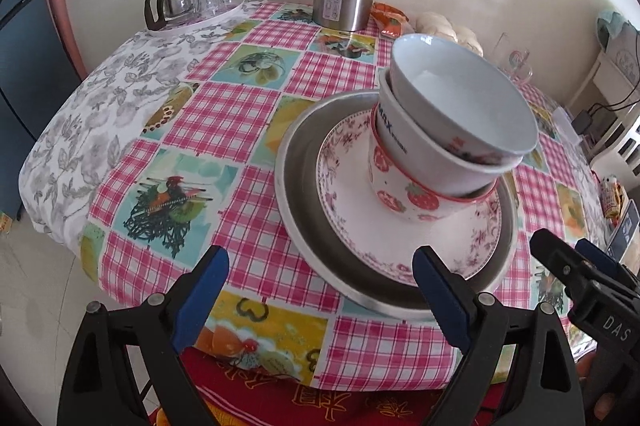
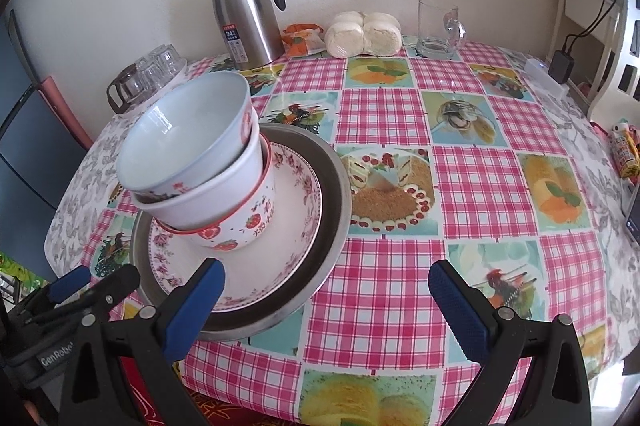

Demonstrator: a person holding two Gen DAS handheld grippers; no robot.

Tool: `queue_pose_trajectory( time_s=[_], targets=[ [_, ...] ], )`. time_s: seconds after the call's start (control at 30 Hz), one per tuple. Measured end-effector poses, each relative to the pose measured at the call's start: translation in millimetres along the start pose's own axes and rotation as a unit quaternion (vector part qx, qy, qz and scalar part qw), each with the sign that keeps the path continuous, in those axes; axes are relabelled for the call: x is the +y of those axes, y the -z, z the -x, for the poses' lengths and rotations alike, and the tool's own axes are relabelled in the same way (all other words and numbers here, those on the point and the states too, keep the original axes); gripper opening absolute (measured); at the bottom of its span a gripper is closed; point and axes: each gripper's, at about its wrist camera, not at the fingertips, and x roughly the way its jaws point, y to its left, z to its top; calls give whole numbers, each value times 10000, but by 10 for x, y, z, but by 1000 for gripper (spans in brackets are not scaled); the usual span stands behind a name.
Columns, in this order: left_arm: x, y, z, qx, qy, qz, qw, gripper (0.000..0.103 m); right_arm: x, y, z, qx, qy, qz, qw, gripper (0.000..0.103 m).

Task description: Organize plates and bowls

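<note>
My left gripper [image 1: 320, 290] and right gripper [image 2: 326, 300] both stand wide apart, holding nothing, at the near rim of the metal basin [image 1: 304, 238]. Inside it sits the floral plate [image 1: 352, 226] under three nested bowls [image 1: 452, 130] (leaning, so I'd lift gently). Beyond the basin lies open tablecloth [image 2: 400, 306]; its near edge is close.

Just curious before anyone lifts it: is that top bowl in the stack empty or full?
Empty: the top bowl shows only its bare pale inside in both views.
</note>
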Motion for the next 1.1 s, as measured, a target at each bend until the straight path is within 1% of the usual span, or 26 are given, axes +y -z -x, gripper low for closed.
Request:
queue_pose_trajectory(
  time_s=[0.1, 0.33, 1.1],
  targets=[
    [10, 31, 0, 60, -145, 28, 9999, 93, -21, 19, 4, 9, 7, -24, 10000, 103],
    [22, 72, 11, 116, -190, 25, 9997, 93, -65, 52, 7, 39, 26, -109, 9999, 103],
    [-7, 92, -53, 262, -191, -6, 9995, 93, -44, 66, -31, 191, 55, 6, 9998, 103]
  ],
)
